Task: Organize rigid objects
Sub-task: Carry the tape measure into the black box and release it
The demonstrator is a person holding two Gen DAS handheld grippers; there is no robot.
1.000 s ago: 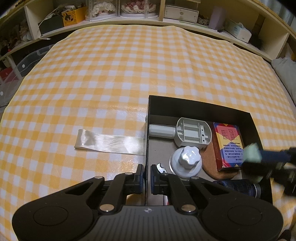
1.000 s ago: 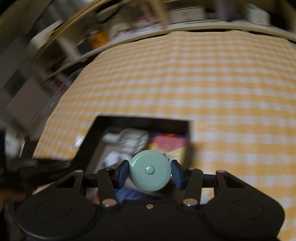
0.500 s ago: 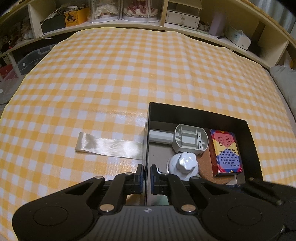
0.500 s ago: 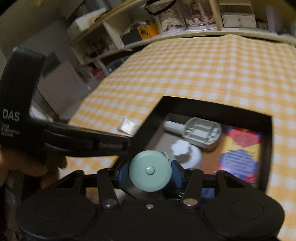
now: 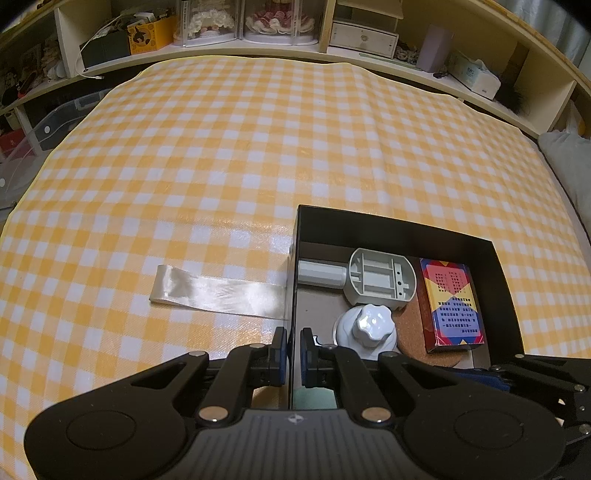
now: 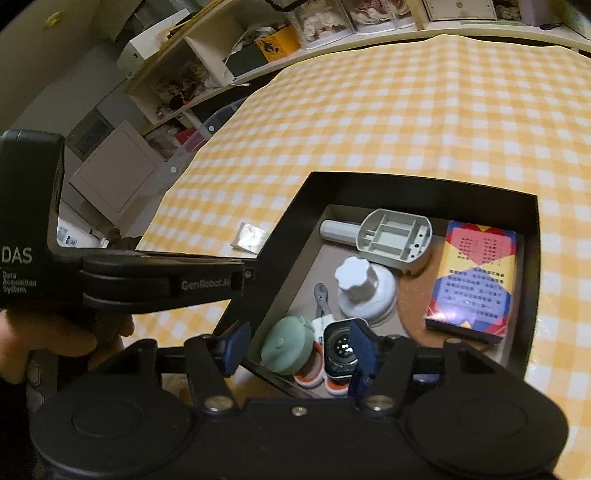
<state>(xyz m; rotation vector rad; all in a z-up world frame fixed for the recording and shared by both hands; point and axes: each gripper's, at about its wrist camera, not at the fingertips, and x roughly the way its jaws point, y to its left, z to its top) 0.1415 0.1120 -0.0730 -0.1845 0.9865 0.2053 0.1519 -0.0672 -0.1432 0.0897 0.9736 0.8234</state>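
Observation:
A black box on the yellow checked cloth holds a grey plastic scoop, a white knobbed lid, a colourful card pack and a cork coaster. My left gripper is shut on the box's left wall. In the right wrist view a pale green round case lies in the near corner of the box, leaning against a smartwatch. My right gripper straddles both. Its jaws are closing, and its pads touch neither the case nor the watch.
A pale satin ribbon lies flat on the cloth left of the box. Shelves packed with boxes and display cases run along the far edge. A person's hand holds the left gripper's handle.
The right gripper has swung over the box's near corner and let go of the green case, which now rests inside. The left gripper has kept its hold on the wall.

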